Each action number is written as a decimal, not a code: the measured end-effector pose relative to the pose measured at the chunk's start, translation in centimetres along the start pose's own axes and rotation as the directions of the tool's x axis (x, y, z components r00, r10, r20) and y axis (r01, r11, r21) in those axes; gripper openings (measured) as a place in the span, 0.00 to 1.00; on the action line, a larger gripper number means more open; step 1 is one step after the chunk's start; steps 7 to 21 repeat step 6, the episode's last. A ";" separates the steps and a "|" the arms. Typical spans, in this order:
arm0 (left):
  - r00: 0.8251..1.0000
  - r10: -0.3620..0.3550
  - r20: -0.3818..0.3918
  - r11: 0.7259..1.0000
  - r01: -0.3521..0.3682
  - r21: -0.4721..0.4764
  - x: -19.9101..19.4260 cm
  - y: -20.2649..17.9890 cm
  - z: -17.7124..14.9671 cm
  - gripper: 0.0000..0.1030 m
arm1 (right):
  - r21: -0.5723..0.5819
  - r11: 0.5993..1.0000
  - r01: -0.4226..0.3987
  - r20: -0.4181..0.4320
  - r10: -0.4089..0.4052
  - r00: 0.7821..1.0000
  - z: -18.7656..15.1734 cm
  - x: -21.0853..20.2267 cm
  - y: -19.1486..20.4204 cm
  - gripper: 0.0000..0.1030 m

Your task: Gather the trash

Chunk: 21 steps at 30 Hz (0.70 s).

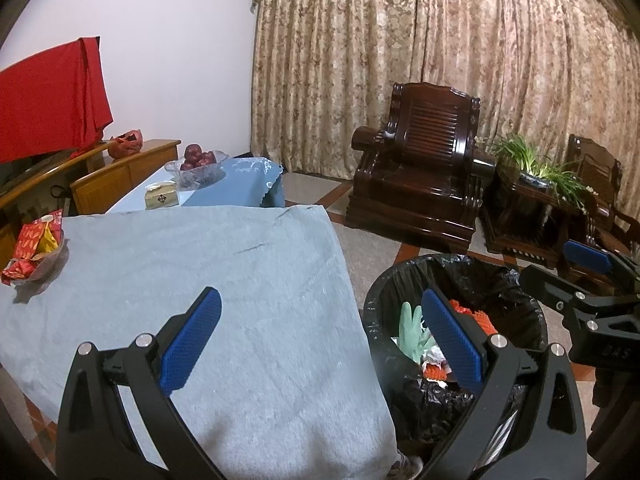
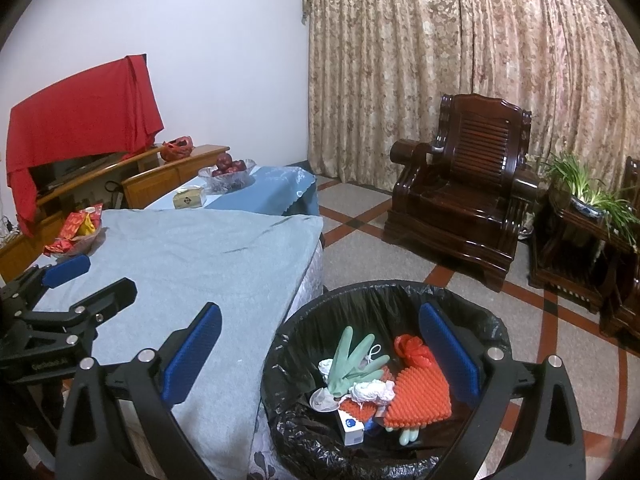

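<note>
A black-lined trash bin (image 2: pixel 288 364) stands on the floor beside a table under a light blue cloth (image 2: pixel 208 264). Inside lie a green rubber glove (image 2: pixel 352 356), an orange spiky mat (image 2: pixel 420 396), crumpled paper and a small white box (image 2: pixel 352 426). My right gripper (image 2: pixel 320 356) is open and empty, above the bin's near left rim. My left gripper (image 1: pixel 320 344) is open and empty over the table's right edge; the bin (image 1: pixel 376 312) shows to its right. Each gripper shows at the side of the other view: the right (image 1: pixel 580 276), the left (image 2: pixel 84 280).
A bowl of red and yellow wrappers (image 2: pixel 80 228) sits at the table's far left. Behind are a tissue box (image 2: pixel 190 197), a glass bowl of apples (image 2: pixel 228 172), a red-draped TV, a dark wooden armchair (image 2: pixel 468 192) and a potted plant (image 2: pixel 588 196).
</note>
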<state>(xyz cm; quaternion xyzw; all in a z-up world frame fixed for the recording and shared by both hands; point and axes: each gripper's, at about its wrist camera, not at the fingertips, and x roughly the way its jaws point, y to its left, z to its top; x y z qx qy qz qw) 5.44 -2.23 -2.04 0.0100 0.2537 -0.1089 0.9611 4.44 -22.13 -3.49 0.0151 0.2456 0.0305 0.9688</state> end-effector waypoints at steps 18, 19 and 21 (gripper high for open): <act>1.000 0.003 -0.006 1.000 -0.003 0.001 0.0 0.0 -0.1 0.95 | 0.005 1.000 0.000 -0.003 0.000 1.000 0.0 0.0 -0.4 0.94; 1.000 0.003 -0.006 1.000 -0.003 0.001 0.0 0.0 -0.1 0.95 | 0.005 1.000 0.000 -0.003 0.000 1.000 0.0 0.0 -0.4 0.94; 1.000 0.003 -0.006 1.000 -0.003 0.001 0.0 0.0 -0.1 0.95 | 0.005 1.000 0.000 -0.003 0.000 1.000 0.0 0.0 -0.4 0.94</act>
